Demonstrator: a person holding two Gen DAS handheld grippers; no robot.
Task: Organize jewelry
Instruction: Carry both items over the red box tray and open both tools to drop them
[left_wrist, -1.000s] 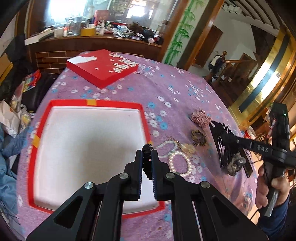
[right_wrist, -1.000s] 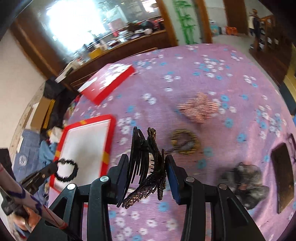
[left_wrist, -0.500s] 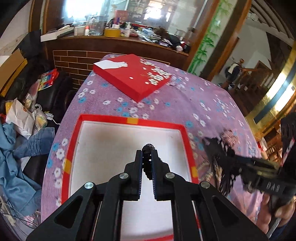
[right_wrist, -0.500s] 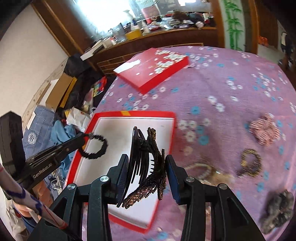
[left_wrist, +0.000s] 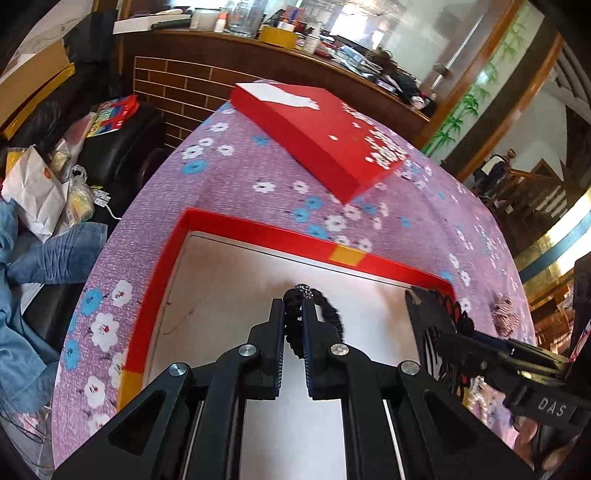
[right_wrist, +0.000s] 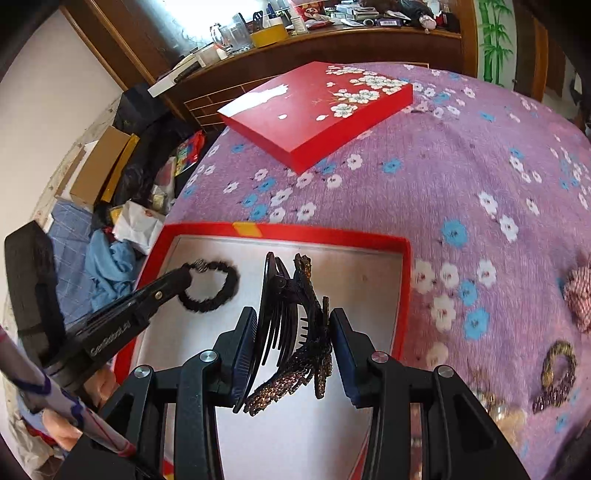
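A red-rimmed open box (left_wrist: 258, 232) with a white floor lies on the purple flowered tablecloth; it also shows in the right wrist view (right_wrist: 332, 236). My left gripper (left_wrist: 293, 314) is shut on a black hair tie (left_wrist: 330, 314) and holds it low over the box's far left part; the hair tie also shows in the right wrist view (right_wrist: 210, 284). My right gripper (right_wrist: 293, 328) is shut on a black and gold hair claw clip (right_wrist: 291, 321), held above the box's right half. The clip also shows in the left wrist view (left_wrist: 436, 325).
The red flowered lid (right_wrist: 317, 110) lies at the table's far side. A pink scrunchie (right_wrist: 580, 295), a gold and dark hair ring (right_wrist: 557, 365) and gold beads (right_wrist: 506, 417) lie on the cloth to the right. Clutter, bags and a dark sofa stand off the table's left edge.
Both grippers have moved left from the jewelry pile to over the box and come lower. Each keeps its item.
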